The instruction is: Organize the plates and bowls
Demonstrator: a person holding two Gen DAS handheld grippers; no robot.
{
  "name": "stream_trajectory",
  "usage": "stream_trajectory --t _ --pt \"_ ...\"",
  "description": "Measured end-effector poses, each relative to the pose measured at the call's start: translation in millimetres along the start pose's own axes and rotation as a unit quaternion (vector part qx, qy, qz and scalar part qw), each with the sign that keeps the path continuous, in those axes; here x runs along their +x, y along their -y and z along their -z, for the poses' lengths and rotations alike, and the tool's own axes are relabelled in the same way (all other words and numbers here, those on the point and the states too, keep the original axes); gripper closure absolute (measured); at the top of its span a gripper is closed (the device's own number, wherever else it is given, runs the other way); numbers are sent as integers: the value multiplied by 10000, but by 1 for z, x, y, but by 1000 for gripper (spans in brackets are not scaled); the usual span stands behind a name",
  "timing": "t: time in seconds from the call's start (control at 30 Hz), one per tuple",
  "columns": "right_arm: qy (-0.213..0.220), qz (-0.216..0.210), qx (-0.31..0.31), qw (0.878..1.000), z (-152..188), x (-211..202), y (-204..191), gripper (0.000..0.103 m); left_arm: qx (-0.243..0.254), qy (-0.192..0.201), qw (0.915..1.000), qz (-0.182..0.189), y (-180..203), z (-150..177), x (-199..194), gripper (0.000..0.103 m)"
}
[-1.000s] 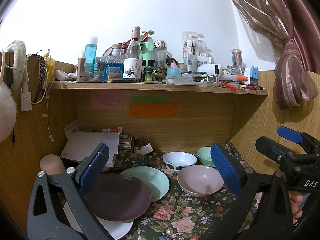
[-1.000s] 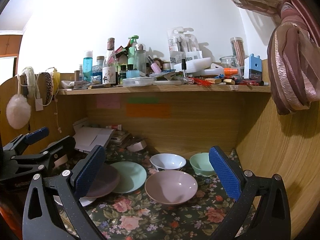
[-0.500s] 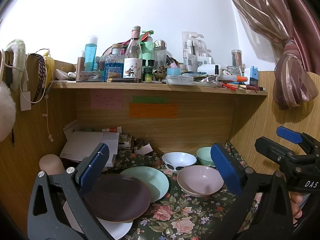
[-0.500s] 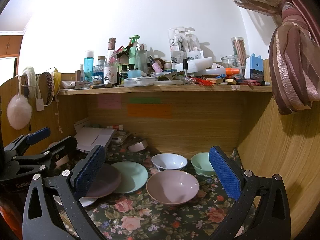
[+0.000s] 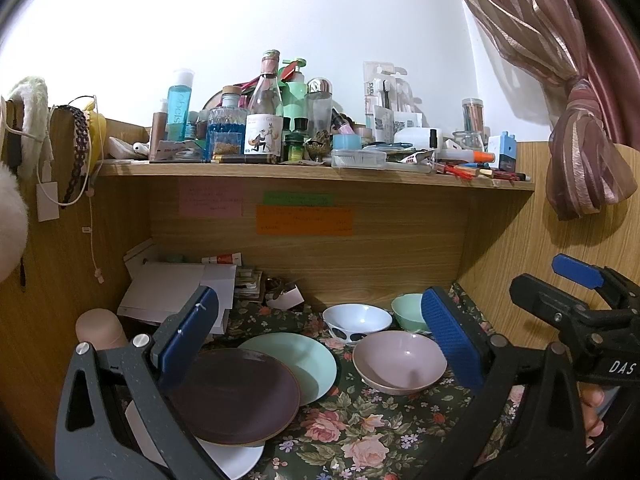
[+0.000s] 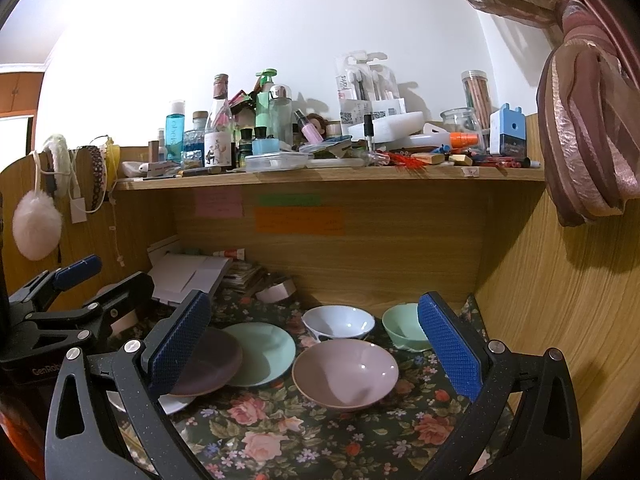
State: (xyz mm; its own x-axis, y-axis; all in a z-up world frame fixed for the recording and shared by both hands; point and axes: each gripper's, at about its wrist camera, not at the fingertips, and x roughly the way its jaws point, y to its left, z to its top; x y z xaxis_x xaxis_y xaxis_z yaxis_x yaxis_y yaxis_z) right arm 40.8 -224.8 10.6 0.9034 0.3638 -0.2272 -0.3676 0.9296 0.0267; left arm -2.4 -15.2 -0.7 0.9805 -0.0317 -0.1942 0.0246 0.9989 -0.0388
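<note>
On the floral cloth (image 6: 280, 440) in the desk nook, a brown plate (image 5: 236, 396) overlaps a white plate (image 5: 236, 458), mostly hidden beneath, and the edge of a green plate (image 5: 296, 356). Right of them sit a pink bowl (image 6: 346, 372), a white bowl (image 6: 338, 322) and a green bowl (image 6: 402, 328), partly behind a finger. The left gripper (image 5: 320, 342) and right gripper (image 6: 316, 350) hover with jaws spread wide, empty. The notes (image 5: 304, 220) are unreadable.

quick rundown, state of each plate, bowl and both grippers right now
left gripper: open, holding nothing
right gripper: open, holding nothing
purple plate: flat, overlapping the white and green plates
white plate: mostly hidden under the purple plate
green plate: flat, rim partly covered
pink bowl: upright, empty
white bowl: upright, empty
green bowl: upright, partly hidden
</note>
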Motion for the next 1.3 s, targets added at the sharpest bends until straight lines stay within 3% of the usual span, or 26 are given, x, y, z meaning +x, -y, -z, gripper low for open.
stream_trajectory --t 0.67,0.8,0.97,1.3 --pt "-227 -48 113 9997 6 18 -1 0 -26 -146 9999 -26 -8 10 18 0" --pt "-334 -183 140 9992 13 30 -4 0 -5 -398 9991 -115 -20 21 28 0" --pt "-593 -422 146 9972 25 54 -14 0 -95 -752 9958 -507 -46 43 42 0" --pt "-1464 -922 26 9849 60 115 -43 0 -447 -1618 9782 -1221 -116 94 67 0"
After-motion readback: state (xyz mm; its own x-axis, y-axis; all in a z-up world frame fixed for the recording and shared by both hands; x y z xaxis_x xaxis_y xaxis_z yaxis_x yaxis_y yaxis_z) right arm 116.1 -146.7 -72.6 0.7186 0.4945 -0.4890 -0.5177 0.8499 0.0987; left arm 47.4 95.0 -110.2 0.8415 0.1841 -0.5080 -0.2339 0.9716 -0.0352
